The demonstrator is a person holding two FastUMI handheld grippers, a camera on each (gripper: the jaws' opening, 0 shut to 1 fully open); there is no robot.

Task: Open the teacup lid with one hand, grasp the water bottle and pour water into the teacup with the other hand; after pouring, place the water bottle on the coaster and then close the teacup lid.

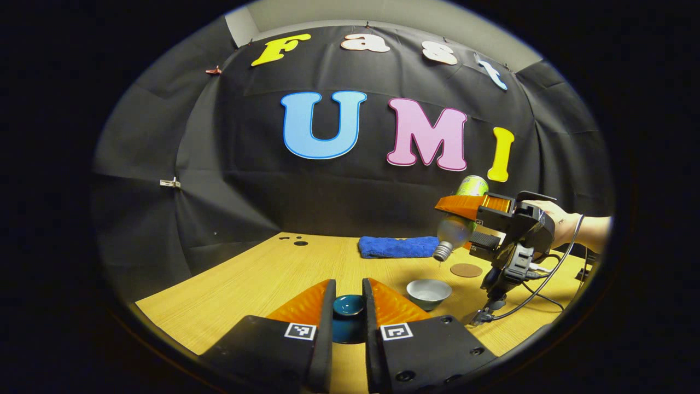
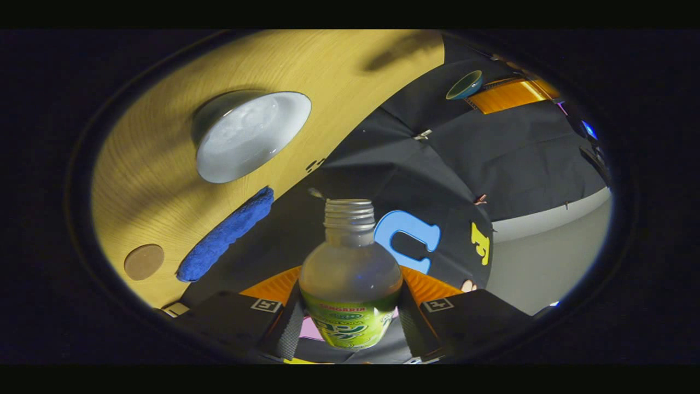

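Right tongs point(image 2: 350, 323) clamped on the water bottle point(image 2: 350, 284), both fingers pressing its sides, neck tipped down over the teacup point(image 1: 429, 292). Left tongs point(image 1: 348, 312) nearly closed around the dark teacup lid point(image 1: 348, 306), raised off the desk point(image 1: 262, 284), just left of the cup. Pouring step in hand, probably near its end. Next: righting the bottle, then setting it on the coaster point(image 1: 466, 270) just beyond the cup, near the blue cloth point(image 1: 398, 247); lid afterwards.

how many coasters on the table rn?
1. The coaster lies bare on the table, beyond the teacup and near the blue cloth, below the tilted water bottle. More may be hidden out of frame.
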